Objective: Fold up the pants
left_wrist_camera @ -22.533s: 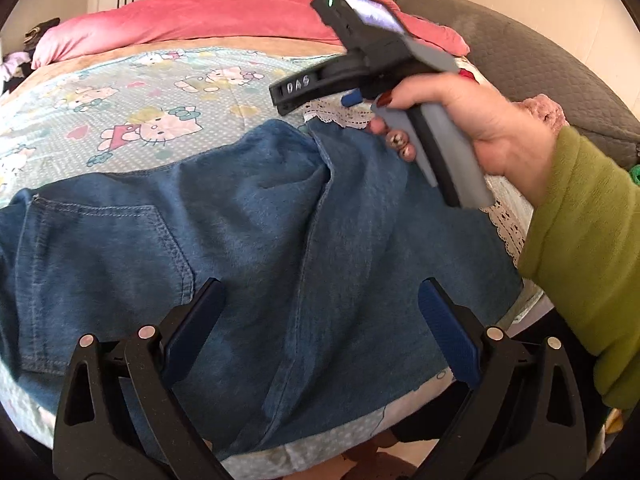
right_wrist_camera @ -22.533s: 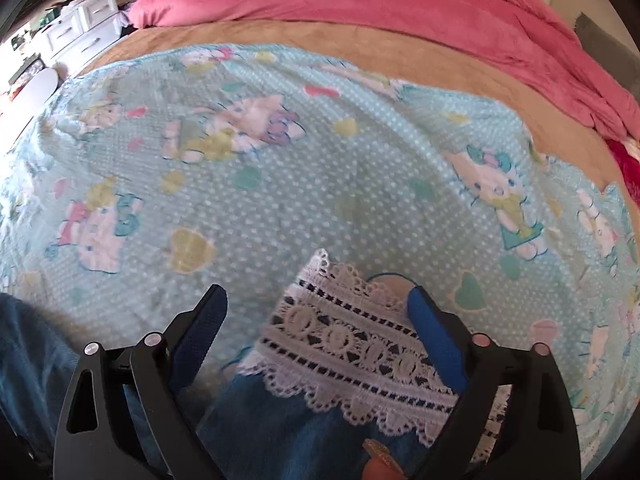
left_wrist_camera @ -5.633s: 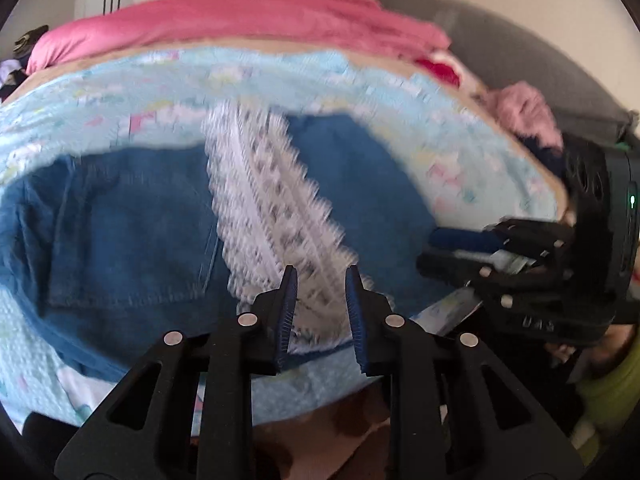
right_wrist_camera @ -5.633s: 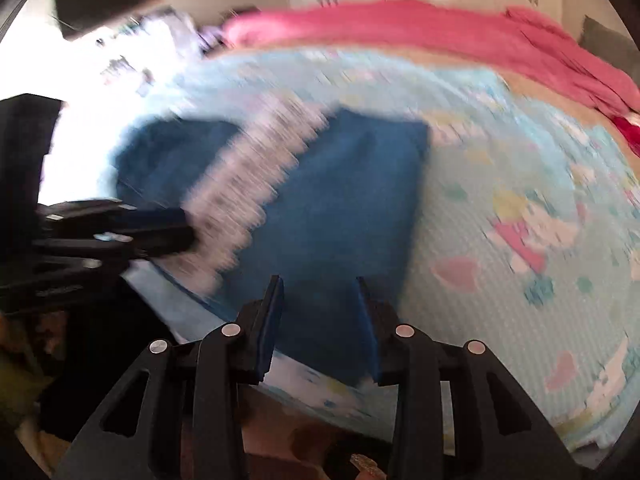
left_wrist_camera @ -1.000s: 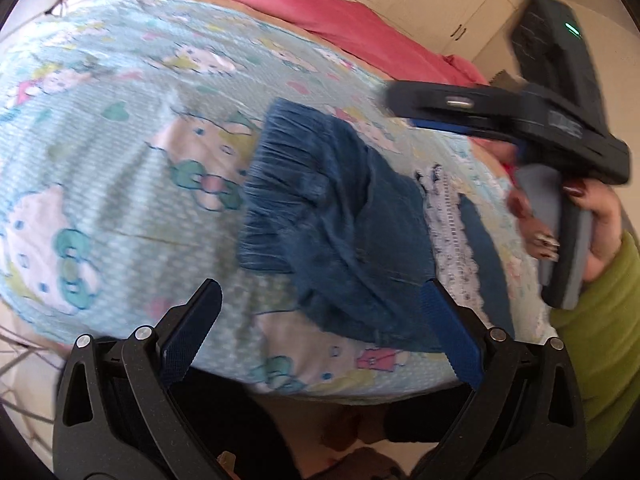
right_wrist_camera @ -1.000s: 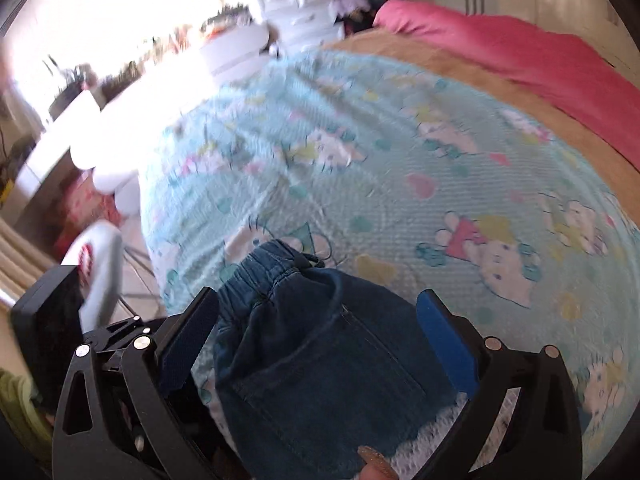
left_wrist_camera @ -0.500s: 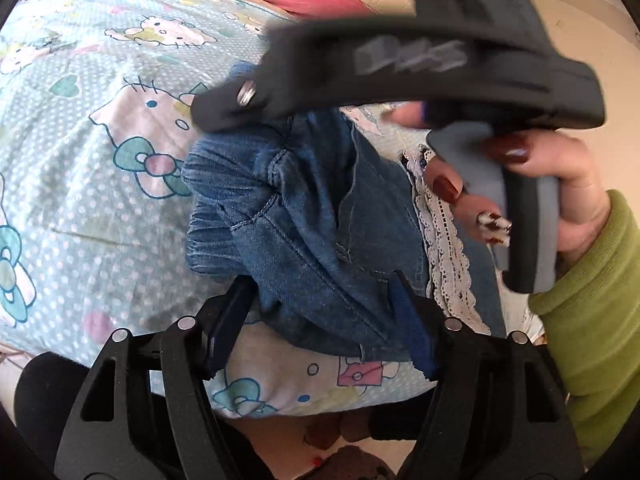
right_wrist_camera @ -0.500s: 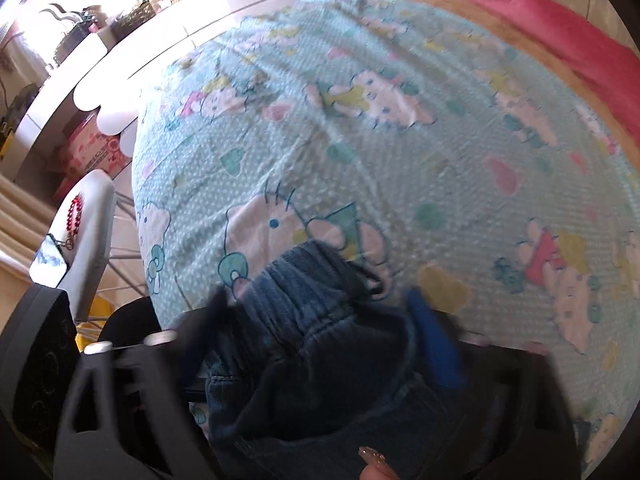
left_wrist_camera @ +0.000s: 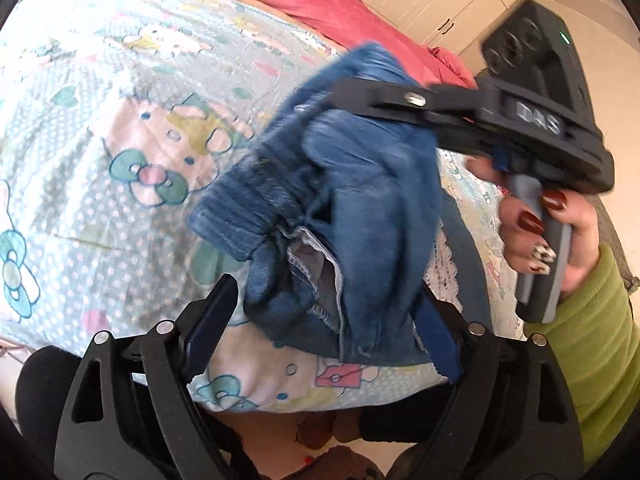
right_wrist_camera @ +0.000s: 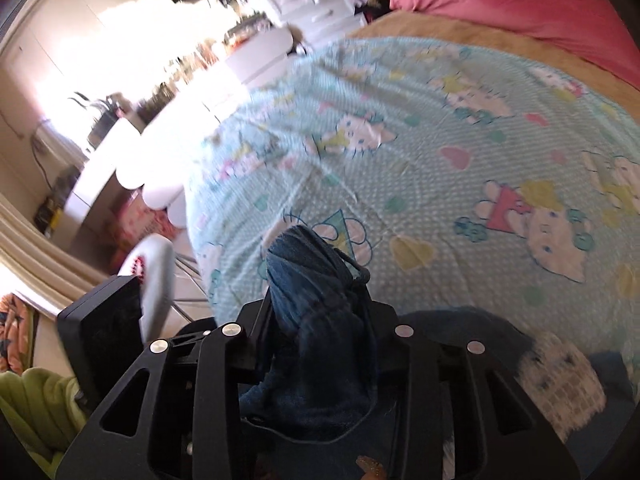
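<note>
The blue denim pants with a white lace hem lie bunched near the bed's front edge. My right gripper is shut on the elastic waistband and lifts it off the sheet; in the right wrist view the waistband sticks out between its closed fingers. My left gripper is partly closed around the lower fold of the pants, with its blue pads on either side of the denim and a gap left between them.
The bed has a light blue cartoon-cat sheet and a pink duvet at the back. White drawers and a cluttered table stand beyond the bed's left side. The floor lies below the front edge.
My right gripper has closed on the waistband and raised it. My left gripper has narrowed and moved in around the lower fold of the pants.
</note>
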`<state>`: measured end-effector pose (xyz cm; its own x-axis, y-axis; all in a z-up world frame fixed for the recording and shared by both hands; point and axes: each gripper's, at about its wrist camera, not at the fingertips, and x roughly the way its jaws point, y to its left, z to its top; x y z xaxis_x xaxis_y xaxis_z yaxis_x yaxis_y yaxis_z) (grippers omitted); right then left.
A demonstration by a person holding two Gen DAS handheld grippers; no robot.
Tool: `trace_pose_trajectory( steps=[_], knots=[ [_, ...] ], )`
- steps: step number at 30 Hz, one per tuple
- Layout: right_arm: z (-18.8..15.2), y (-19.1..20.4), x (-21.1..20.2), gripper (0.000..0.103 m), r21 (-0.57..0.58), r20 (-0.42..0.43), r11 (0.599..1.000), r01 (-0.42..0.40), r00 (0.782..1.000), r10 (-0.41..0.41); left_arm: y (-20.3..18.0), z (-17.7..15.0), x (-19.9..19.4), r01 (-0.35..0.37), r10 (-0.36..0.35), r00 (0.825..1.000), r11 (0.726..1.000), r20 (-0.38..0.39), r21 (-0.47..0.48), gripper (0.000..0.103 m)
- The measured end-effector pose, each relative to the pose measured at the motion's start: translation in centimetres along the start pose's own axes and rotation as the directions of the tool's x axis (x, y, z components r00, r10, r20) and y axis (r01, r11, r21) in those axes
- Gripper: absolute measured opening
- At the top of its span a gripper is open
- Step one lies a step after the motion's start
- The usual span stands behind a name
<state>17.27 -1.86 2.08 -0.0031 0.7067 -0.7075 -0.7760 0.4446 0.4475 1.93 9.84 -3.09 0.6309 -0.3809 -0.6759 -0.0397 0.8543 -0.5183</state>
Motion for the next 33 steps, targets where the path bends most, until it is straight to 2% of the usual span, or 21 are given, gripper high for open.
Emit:
trace_pose_trajectory(
  steps=[7, 10, 12, 15, 17, 19, 20, 24, 27, 30, 33],
  knots=[
    [-1.5, -1.2, -5.8, 0.033, 0.011, 0.099, 1.0, 0.001, 0.995, -0.002, -4.2, 1.1, 1.2, -0.007, 0.007, 1.0, 0.996, 0.0, 0.085, 0.078],
    [-2.2, -1.9, -7.5, 0.033, 0.021, 0.13, 1.0, 0.012, 0.991, -0.015, -6.3, 1.7, 1.9, 0.014, -0.014, 1.0, 0.991, -0.005, 0.133, 0.066],
    [-2.7, -2.5, -8.5, 0.034, 0.031, 0.146, 0.999, 0.019, 0.989, -0.023, -7.9, 2.0, 2.1, 0.034, -0.033, 0.999, 0.987, -0.009, 0.159, 0.066],
    [-3.7, -3.8, -10.1, 0.043, 0.053, 0.167, 0.998, 0.032, 0.985, -0.04, -10.0, 2.3, 2.4, 0.043, -0.042, 0.999, 0.978, -0.01, 0.204, 0.066],
    [-4.6, -5.0, -11.2, 0.071, 0.091, 0.183, 0.994, 0.062, 0.98, -0.078, -11.0, 2.5, 2.6, 0.058, -0.055, 0.998, 0.972, -0.02, 0.228, 0.066],
    [-5.8, -6.4, -12.5, 0.078, 0.133, 0.2, 0.985, 0.107, 0.971, -0.133, -12.1, 2.2, 3.2, 0.082, -0.073, 0.996, 0.963, -0.044, 0.255, 0.067],
    [-6.8, -7.5, -13.4, 0.079, 0.164, 0.201, 0.975, 0.15, 0.962, -0.182, -12.7, 1.8, 3.4, 0.095, -0.082, 0.995, 0.958, -0.06, 0.271, 0.069],
    [-10.6, -11.1, -15.6, 0.084, 0.273, 0.207, 0.934, 0.23, 0.934, -0.291, -14.1, -0.4, 5.1, 0.138, -0.098, 0.985, 0.939, -0.139, 0.314, 0.071],
    [-12.3, -13.1, -15.6, 0.084, 0.346, 0.176, 0.914, 0.213, 0.942, -0.287, -14.9, -1.4, 6.0, 0.115, -0.064, 0.985, 0.932, -0.157, 0.344, 0.074],
    [-12.7, -12.7, -14.3, 0.084, 0.329, 0.14, 0.922, 0.202, 0.955, -0.26, -15.5, -1.7, 7.3, 0.105, -0.052, 0.985, 0.934, -0.162, 0.341, 0.074],
    [-12.7, -12.1, -12.1, 0.083, 0.3, 0.046, 0.91, 0.286, 0.949, -0.313, -16.7, -3.0, 7.9, 0.089, -0.029, 0.986, 0.922, -0.163, 0.377, 0.077]
  ],
)
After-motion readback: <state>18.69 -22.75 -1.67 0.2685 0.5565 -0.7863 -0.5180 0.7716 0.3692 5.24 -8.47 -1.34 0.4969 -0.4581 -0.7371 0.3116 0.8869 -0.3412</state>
